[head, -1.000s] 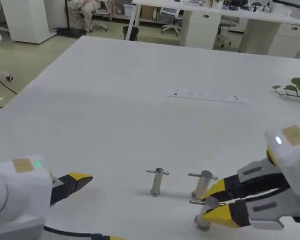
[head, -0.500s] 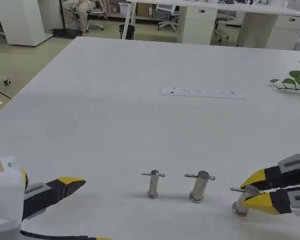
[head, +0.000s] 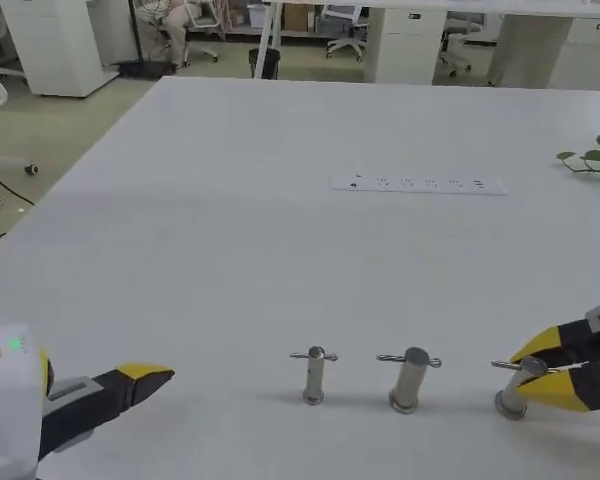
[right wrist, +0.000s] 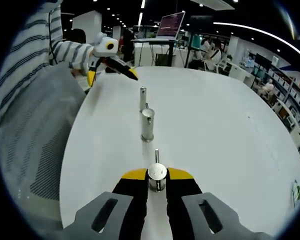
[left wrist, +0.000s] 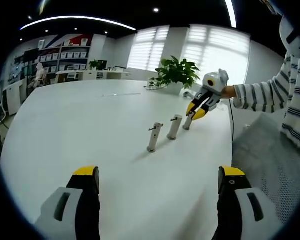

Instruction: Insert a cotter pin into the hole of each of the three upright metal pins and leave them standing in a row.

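Three upright metal pins stand in a row near the table's front edge, each with a cotter pin through its top: the left pin (head: 313, 375), the middle pin (head: 410, 378) and the right pin (head: 515, 390). My right gripper (head: 540, 375) is shut on the right pin's head (right wrist: 157, 176); beyond it stand the middle pin (right wrist: 147, 125) and the far pin (right wrist: 143, 98). My left gripper (head: 130, 392) hovers at the lower left, well apart from the pins. It stands open (left wrist: 158, 172) with nothing between its jaws. All three pins (left wrist: 153, 137) lie ahead of it.
A white power strip (head: 418, 184) lies flat at mid-table. A green plant (head: 595, 158) sits at the right edge. The white table (head: 230, 230) stretches wide behind the pins. A striped sleeve (left wrist: 270, 95) holds the right gripper.
My right gripper has carried the third pin from in front of the middle pin out to the right, in line with the other two. The left gripper has barely moved.
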